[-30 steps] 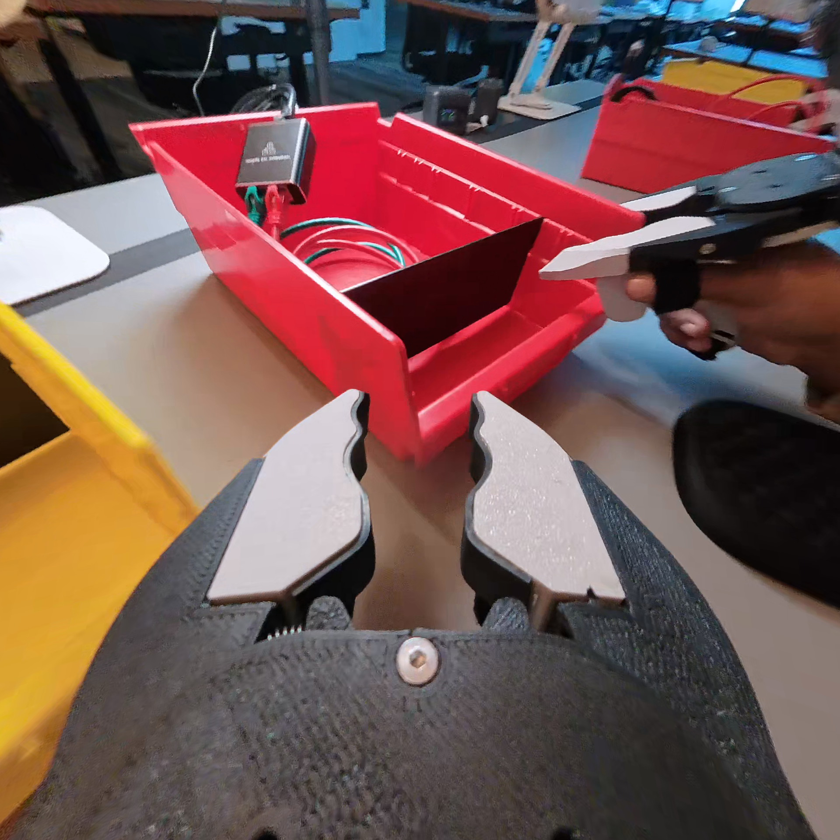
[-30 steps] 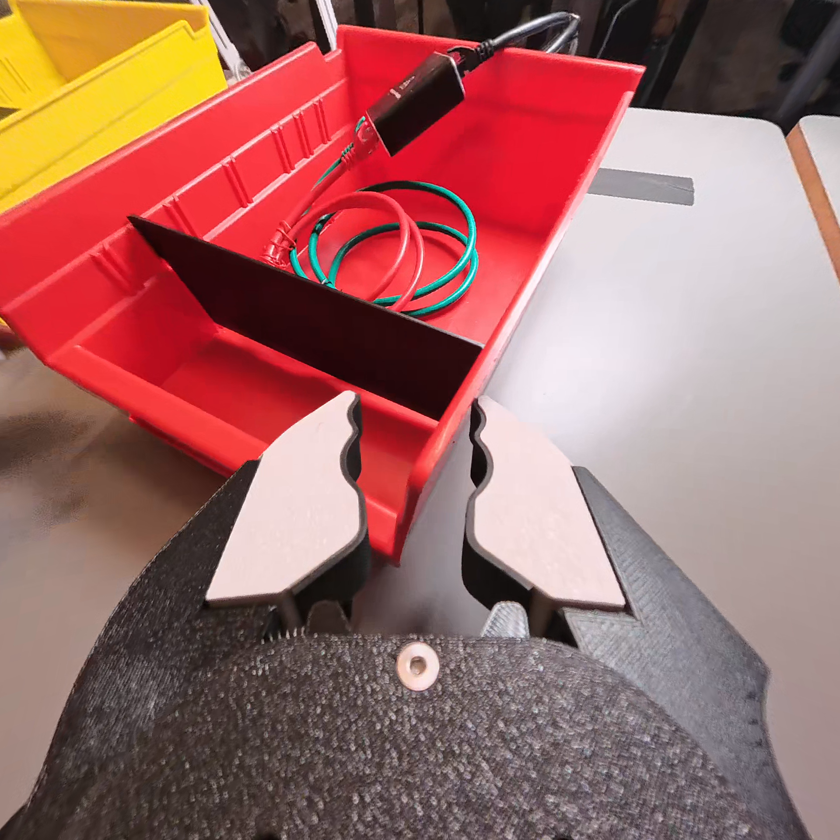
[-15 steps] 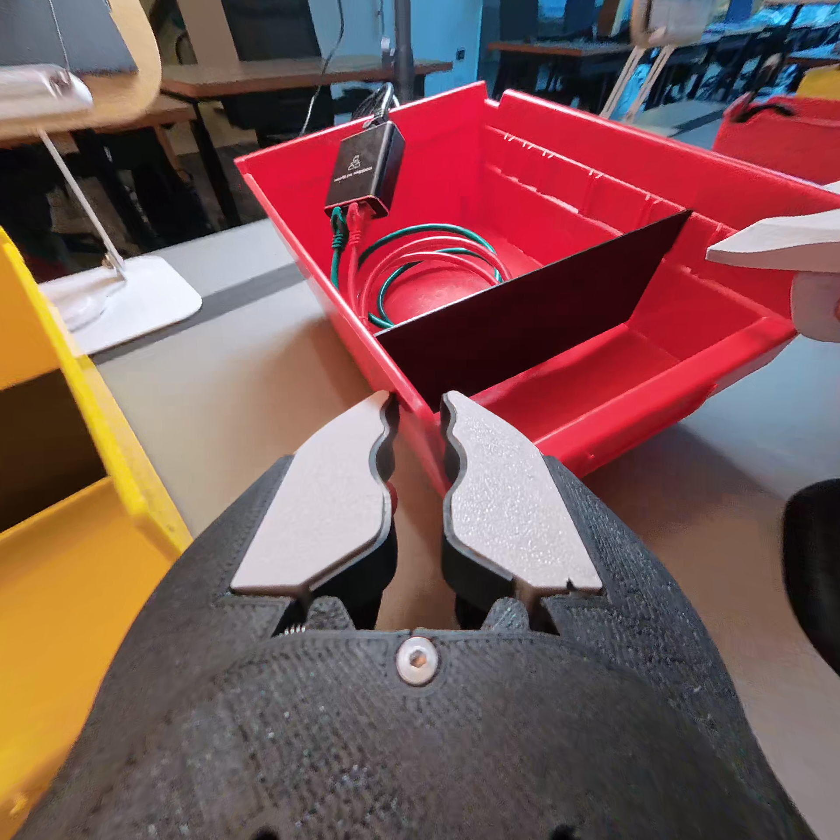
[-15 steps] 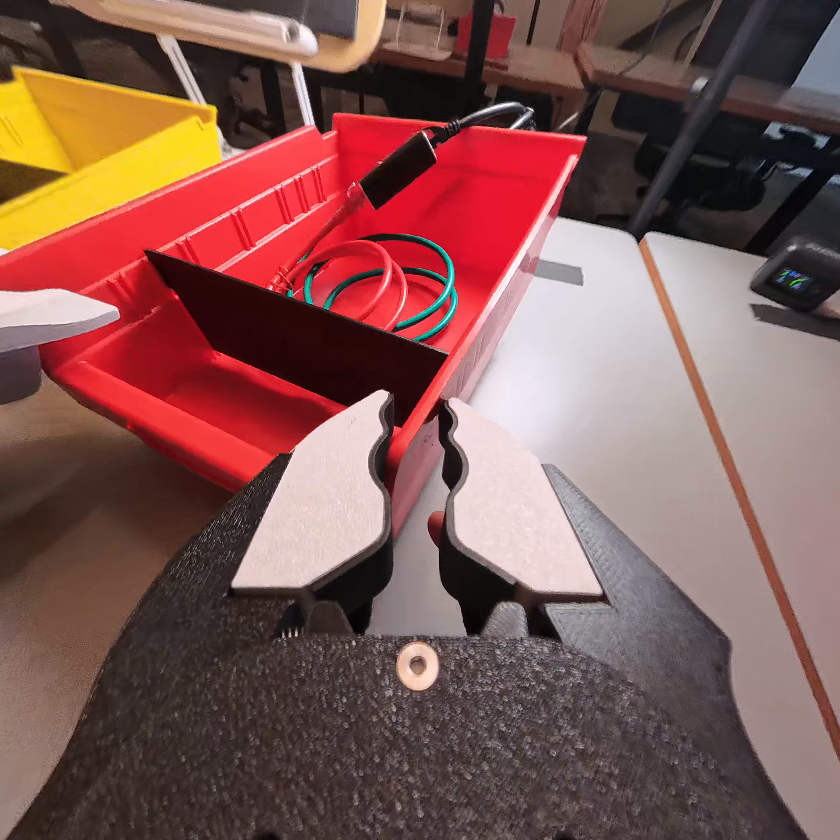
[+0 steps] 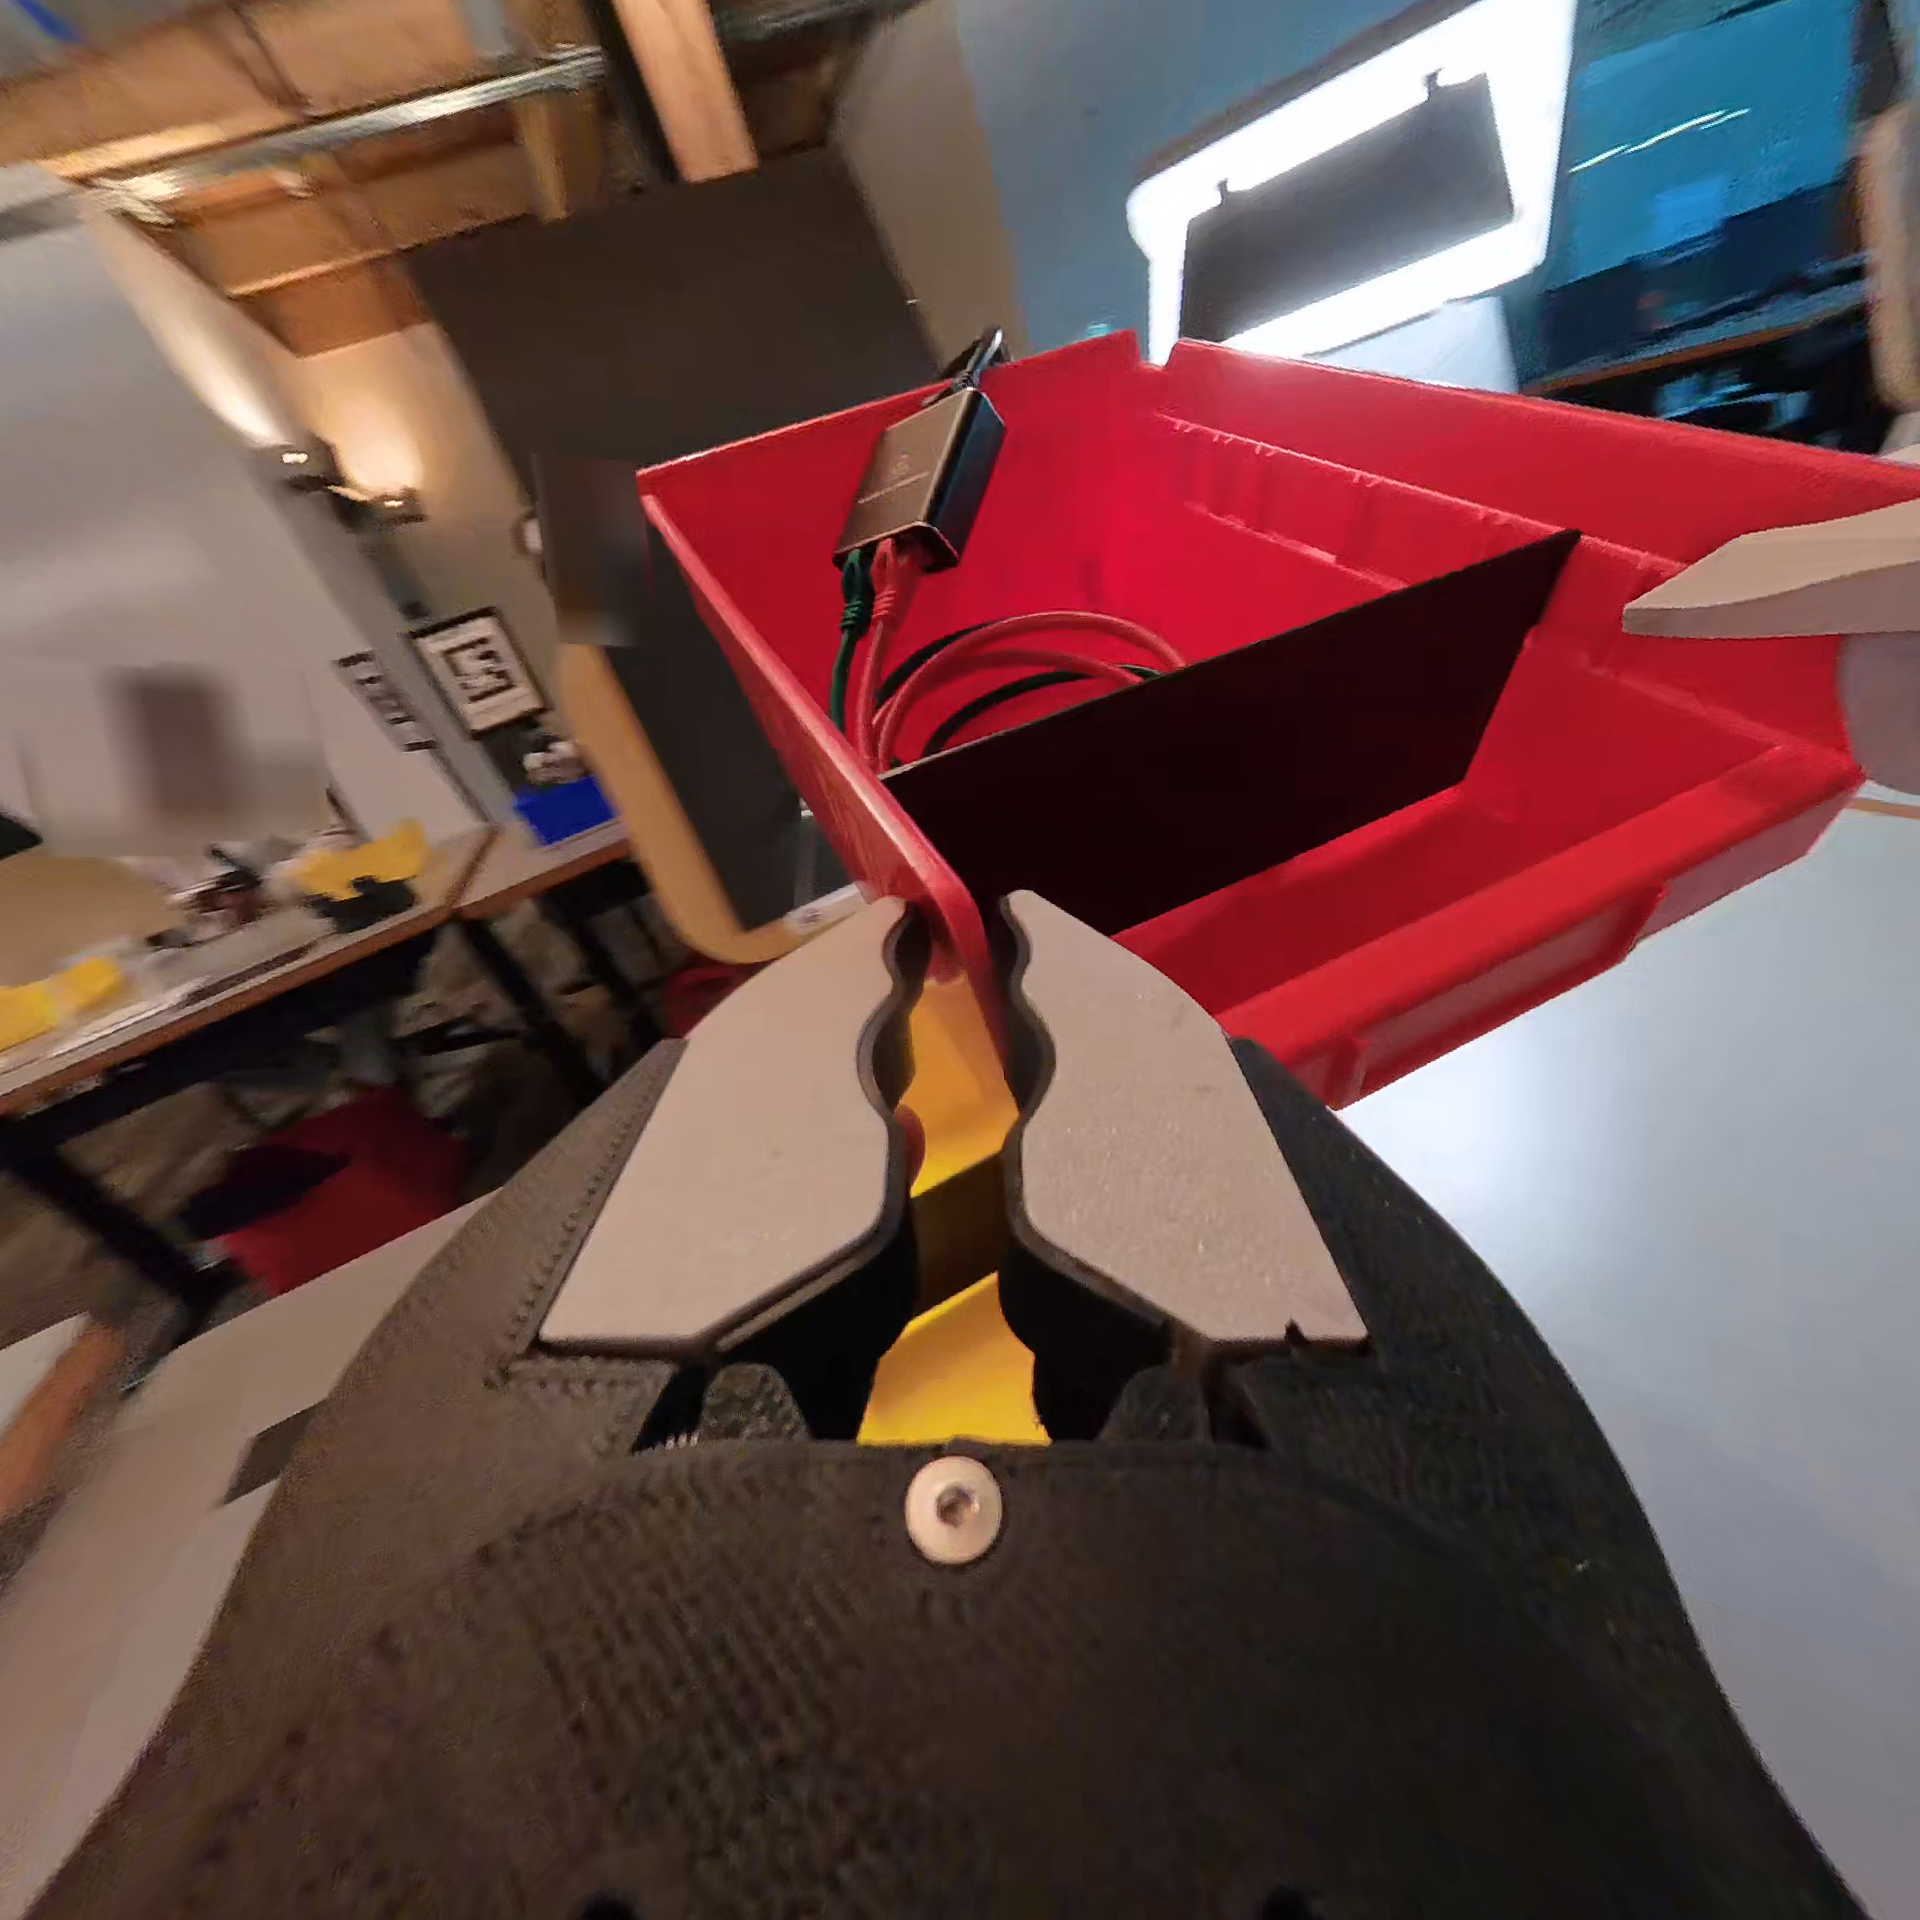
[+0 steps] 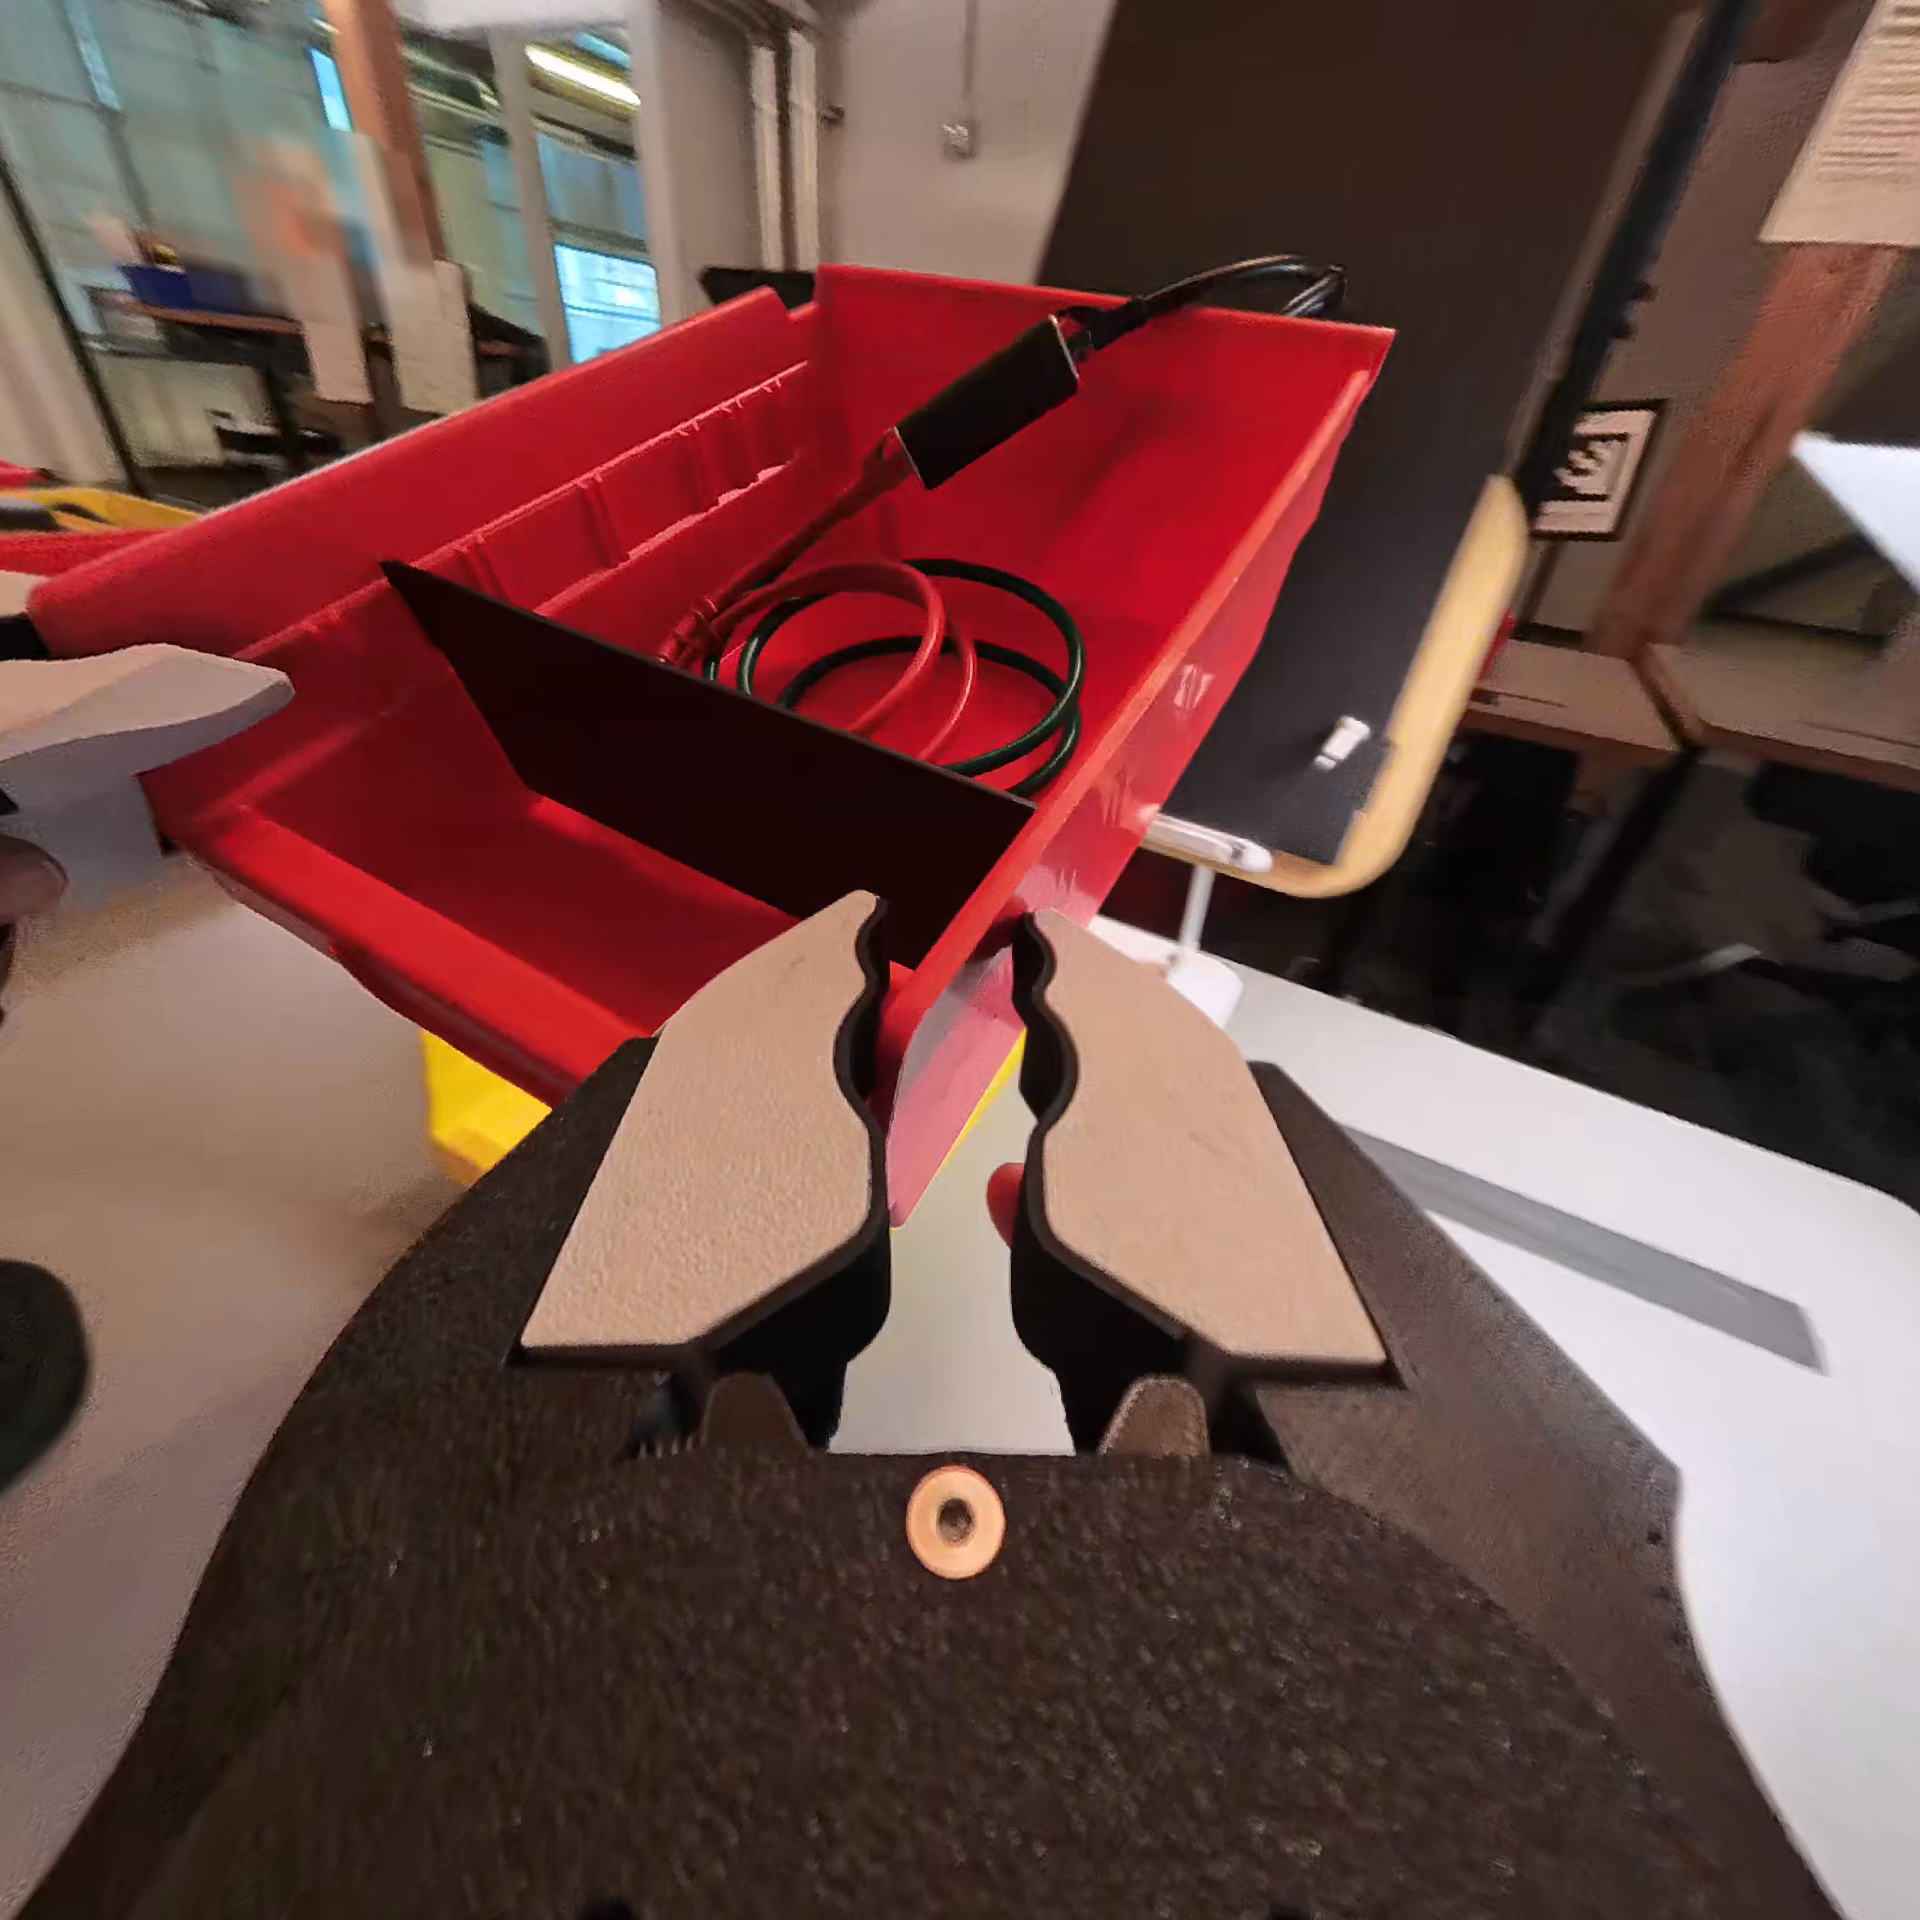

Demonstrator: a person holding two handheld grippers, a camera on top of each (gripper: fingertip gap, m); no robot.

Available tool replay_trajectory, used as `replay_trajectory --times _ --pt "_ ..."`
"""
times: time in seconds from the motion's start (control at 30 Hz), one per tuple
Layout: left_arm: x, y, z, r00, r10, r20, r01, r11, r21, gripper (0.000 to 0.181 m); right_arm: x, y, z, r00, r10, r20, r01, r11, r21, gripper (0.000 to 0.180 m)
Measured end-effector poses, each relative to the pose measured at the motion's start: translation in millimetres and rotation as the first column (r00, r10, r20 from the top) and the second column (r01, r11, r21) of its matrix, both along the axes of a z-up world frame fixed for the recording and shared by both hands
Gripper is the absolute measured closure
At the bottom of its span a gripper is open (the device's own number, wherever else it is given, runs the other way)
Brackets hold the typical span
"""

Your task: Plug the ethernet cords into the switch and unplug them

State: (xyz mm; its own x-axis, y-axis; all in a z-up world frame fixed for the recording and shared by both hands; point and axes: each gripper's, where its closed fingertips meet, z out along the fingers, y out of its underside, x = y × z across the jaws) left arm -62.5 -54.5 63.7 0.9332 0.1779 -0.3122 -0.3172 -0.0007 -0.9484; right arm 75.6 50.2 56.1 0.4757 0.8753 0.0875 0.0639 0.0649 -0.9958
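**Both claws lift the red bin, cords already seated**

Right now the left claw (image 5: pixel 954 940) is pinched shut on the near end of one long wall of the red bin (image 5: pixel 1558 935), and the right claw (image 6: pixel 945 935) is clamped the same way on the opposite wall's near end (image 6: pixel 1195 727). Between them the bin hangs tilted, apparently clear of the pale desk (image 5: pixel 1662 1351), with a yellow bin (image 6: pixel 473 1117) showing underneath.

Farther along, past a black divider (image 5: pixel 1195 769), the back compartment holds the task's things. The black switch (image 5: pixel 920 488) leans against the far wall, a dark cable (image 6: pixel 1236 286) trailing out over the rim. The red cord (image 5: pixel 883 603) and the green cord (image 5: pixel 854 613) both run up into its lower end, their slack coiled on the bin floor.

My read: this is a carrying step, not plugging. With both cords seemingly seated, unplugging is what remains. Next, the bin wants setting down level on the desk, then one claw freed to steady the switch while the other pulls a plug.
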Motion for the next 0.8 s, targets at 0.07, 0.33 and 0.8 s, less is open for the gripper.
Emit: replay_trajectory --times 0.07,0.33,0.8 --pt "-36.9 -22.2 6.5 0.997 0.069 0.021 -0.069 0.997 0.017 0.170 -41.8 -15.2 4.4 0.998 0.062 -0.009 -0.062 0.998 -0.006 0.157" --pt "-151.6 -119.4 -7.4 0.946 0.314 0.083 -0.316 0.948 0.021 0.173 -181.3 -89.3 -38.1 0.959 0.285 0.004 -0.281 0.949 -0.144 0.155" --pt "-208.5 -179.0 -132.3 0.895 0.373 0.244 -0.352 0.928 -0.124 0.173 -228.3 -165.5 -197.3 0.869 0.448 0.209 -0.366 0.868 -0.336 0.151"
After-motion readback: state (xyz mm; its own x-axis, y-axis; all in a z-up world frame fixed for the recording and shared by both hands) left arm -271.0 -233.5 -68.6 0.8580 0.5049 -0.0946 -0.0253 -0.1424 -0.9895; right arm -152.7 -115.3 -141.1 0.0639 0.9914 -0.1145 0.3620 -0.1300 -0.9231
